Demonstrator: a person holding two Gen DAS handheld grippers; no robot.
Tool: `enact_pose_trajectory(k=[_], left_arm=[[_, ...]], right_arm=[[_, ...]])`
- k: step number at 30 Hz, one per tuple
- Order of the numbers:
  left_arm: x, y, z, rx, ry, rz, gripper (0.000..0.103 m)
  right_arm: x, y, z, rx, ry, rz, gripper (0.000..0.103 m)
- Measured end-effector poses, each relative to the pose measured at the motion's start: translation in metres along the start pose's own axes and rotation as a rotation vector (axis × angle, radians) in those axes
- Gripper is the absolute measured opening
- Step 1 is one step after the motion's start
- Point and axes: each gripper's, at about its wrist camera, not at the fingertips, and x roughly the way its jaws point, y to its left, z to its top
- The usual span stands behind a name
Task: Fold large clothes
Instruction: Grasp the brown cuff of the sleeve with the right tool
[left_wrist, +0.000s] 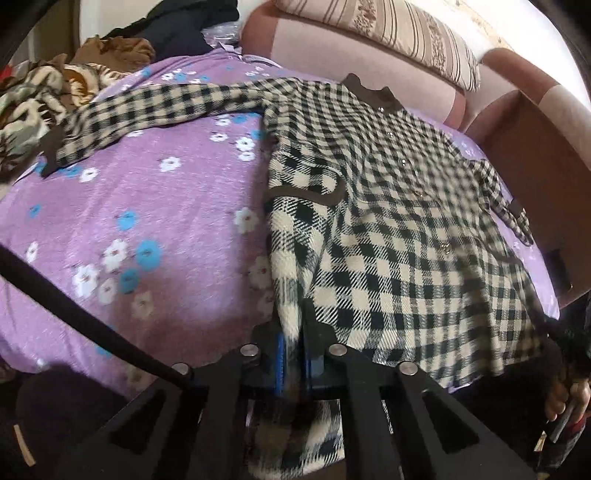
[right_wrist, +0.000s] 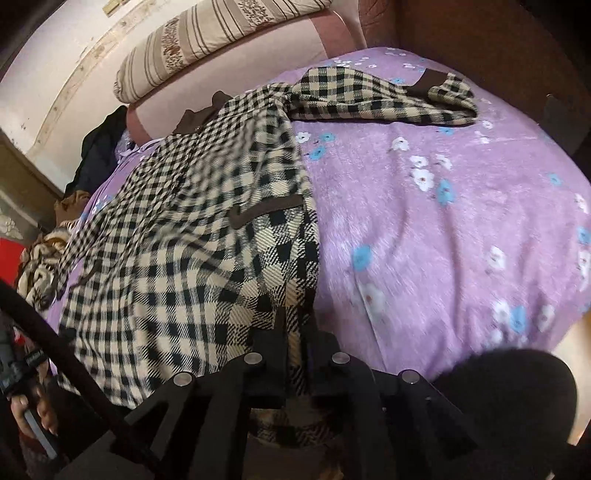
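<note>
A large black-and-cream checked coat (left_wrist: 388, 221) with a brown collar and brown pocket trim lies spread on a purple flowered bed sheet (left_wrist: 147, 229). My left gripper (left_wrist: 293, 332) is shut on the coat's lower hem at its left corner, the cloth pinched between the blue-padded fingers. One sleeve (left_wrist: 147, 110) stretches out to the left. In the right wrist view the same coat (right_wrist: 192, 251) fills the left half, and my right gripper (right_wrist: 295, 332) is shut on the hem at the coat's right edge. The other sleeve (right_wrist: 388, 96) lies out across the sheet (right_wrist: 443, 221).
A striped pillow (left_wrist: 388, 33) leans on the pink headboard (left_wrist: 351, 59) at the far side. A heap of patterned and brown clothes (left_wrist: 33, 96) lies at the left edge. A person's hand (left_wrist: 569, 398) holds the other gripper's handle at the right.
</note>
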Motion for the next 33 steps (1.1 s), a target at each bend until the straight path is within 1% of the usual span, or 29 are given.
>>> enact_pose_trajectory(k=[2, 5, 8, 10, 13, 14, 15, 16, 17, 18, 19, 20, 21, 23, 24, 26, 27, 28, 29, 30, 31, 33], left_arm=[[-0.004, 0.005, -0.006, -0.005, 0.011, 0.004, 0.004], [-0.001, 0.01, -0.012, -0.004, 0.025, 0.03, 0.004], [-0.005, 0.02, -0.017, -0.03, 0.028, 0.01, 0.005], [-0.013, 0.024, -0.018, -0.03, 0.01, -0.005, 0.006], [-0.029, 0.019, -0.018, -0.004, -0.044, -0.017, 0.007], [-0.035, 0.016, -0.016, 0.013, -0.066, -0.018, 0.014], [-0.039, 0.014, -0.014, 0.023, -0.084, -0.021, 0.027], [-0.043, 0.01, -0.011, 0.031, -0.107, -0.029, 0.034], [-0.047, 0.005, -0.006, 0.037, -0.134, -0.039, 0.047], [-0.048, 0.0, -0.001, 0.045, -0.152, -0.047, 0.056], [-0.047, -0.006, 0.004, 0.053, -0.162, -0.05, 0.06], [-0.043, -0.015, 0.013, 0.065, -0.167, -0.048, 0.064], [-0.038, -0.023, 0.02, 0.075, -0.166, -0.046, 0.064], [-0.026, -0.041, 0.035, 0.112, -0.164, -0.054, 0.064], [-0.019, -0.05, 0.042, 0.133, -0.168, -0.052, 0.064], [-0.002, -0.071, 0.057, 0.182, -0.177, -0.033, 0.065], [0.006, -0.077, 0.063, 0.198, -0.179, -0.032, 0.065], [0.016, -0.082, 0.07, 0.212, -0.177, -0.033, 0.065], [0.029, -0.088, 0.077, 0.225, -0.17, -0.025, 0.065], [0.039, -0.09, 0.082, 0.229, -0.162, -0.015, 0.065], [0.05, -0.091, 0.086, 0.229, -0.155, -0.006, 0.065], [0.068, -0.091, 0.09, 0.225, -0.148, 0.006, 0.065]], right_arm=[[-0.005, -0.003, -0.009, 0.01, 0.015, 0.014, 0.008], [-0.001, -0.005, -0.019, 0.017, 0.056, 0.005, 0.008], [0.002, -0.009, -0.023, 0.029, 0.076, 0.008, 0.008], [-0.003, -0.013, -0.027, 0.04, 0.076, 0.019, 0.013], [-0.016, -0.025, -0.028, 0.064, 0.071, 0.045, 0.013], [-0.02, -0.029, -0.028, 0.073, 0.061, 0.046, 0.013], [-0.024, -0.034, -0.025, 0.08, 0.049, 0.04, 0.015], [-0.026, -0.039, -0.02, 0.089, 0.035, 0.024, 0.017], [-0.027, -0.044, -0.015, 0.099, 0.024, 0.007, 0.018], [-0.027, -0.052, -0.005, 0.12, 0.008, -0.014, 0.021], [-0.026, -0.058, 0.003, 0.138, -0.007, -0.028, 0.029], [-0.025, -0.064, 0.011, 0.155, -0.028, -0.042, 0.034], [-0.024, -0.072, 0.025, 0.177, -0.063, -0.064, 0.04], [-0.022, -0.082, 0.048, 0.191, -0.114, -0.115, 0.042], [-0.021, -0.088, 0.065, 0.184, -0.151, -0.168, 0.042], [-0.018, -0.088, 0.091, 0.147, -0.21, -0.259, 0.045], [-0.016, -0.09, 0.107, 0.119, -0.237, -0.317, 0.051], [-0.013, -0.092, 0.121, 0.097, -0.253, -0.366, 0.054], [-0.007, -0.095, 0.137, 0.078, -0.261, -0.413, 0.055], [-0.003, -0.099, 0.147, 0.068, -0.263, -0.438, 0.056], [0.007, -0.103, 0.163, 0.053, -0.255, -0.477, 0.058], [0.024, -0.11, 0.181, 0.037, -0.224, -0.525, 0.059]])
